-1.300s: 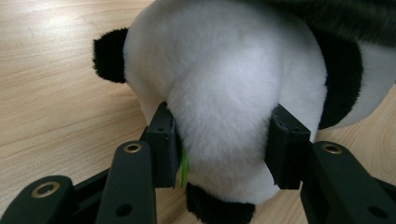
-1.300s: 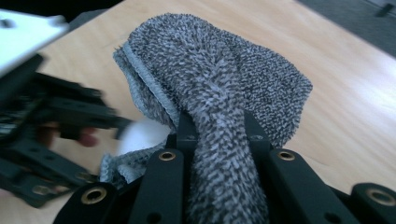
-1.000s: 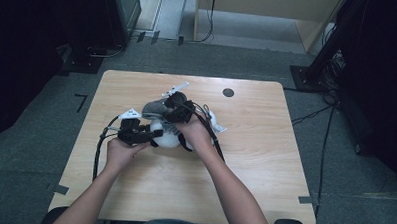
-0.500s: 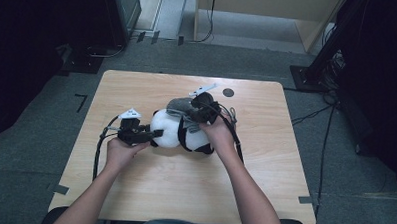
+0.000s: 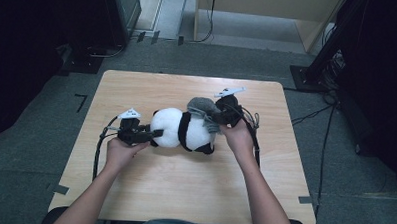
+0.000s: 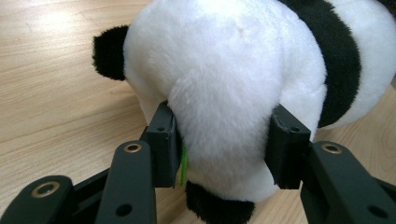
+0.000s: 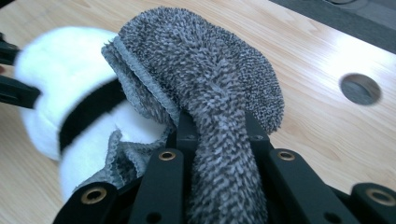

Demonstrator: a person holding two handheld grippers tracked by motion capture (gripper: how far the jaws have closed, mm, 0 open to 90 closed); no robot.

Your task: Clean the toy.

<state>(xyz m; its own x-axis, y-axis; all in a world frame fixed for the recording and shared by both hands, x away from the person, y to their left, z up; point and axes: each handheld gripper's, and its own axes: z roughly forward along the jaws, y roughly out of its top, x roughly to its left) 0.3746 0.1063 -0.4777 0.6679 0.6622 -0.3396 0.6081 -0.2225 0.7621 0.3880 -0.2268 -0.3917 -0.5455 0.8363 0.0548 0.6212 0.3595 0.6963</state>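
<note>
High view, panda: plush panda [image 5: 178, 129] lies on its side near the middle of the wooden table [image 5: 183, 191], white body with black band, black limbs at the lower edge.
High view, left gripper: left gripper [image 5: 155, 134] comes in from the panda's left end, jaws on that end, person's left hand [image 5: 119, 152] behind it.
High view, cloth: grey towel [image 5: 202, 109] bunched on top of the panda's right end.
High view, right gripper: right gripper [image 5: 217, 115] at the panda's right end, on the towel, right hand [image 5: 238, 138] below it.
Left gripper view, grip: jaws part-way closed, both pads [image 6: 166, 140] pressed into the panda's [image 6: 224, 84] white fur, squeezing a fold; black ear or paw at left, table under it.
Right gripper view, grip: jaws clamped on a strip of the grey towel [image 7: 210, 93], which humps up ahead and drapes over the panda [image 7: 60, 93].
Right gripper view, extras: round hole [image 7: 359, 88] in the tabletop at right; panda blurred.
</note>
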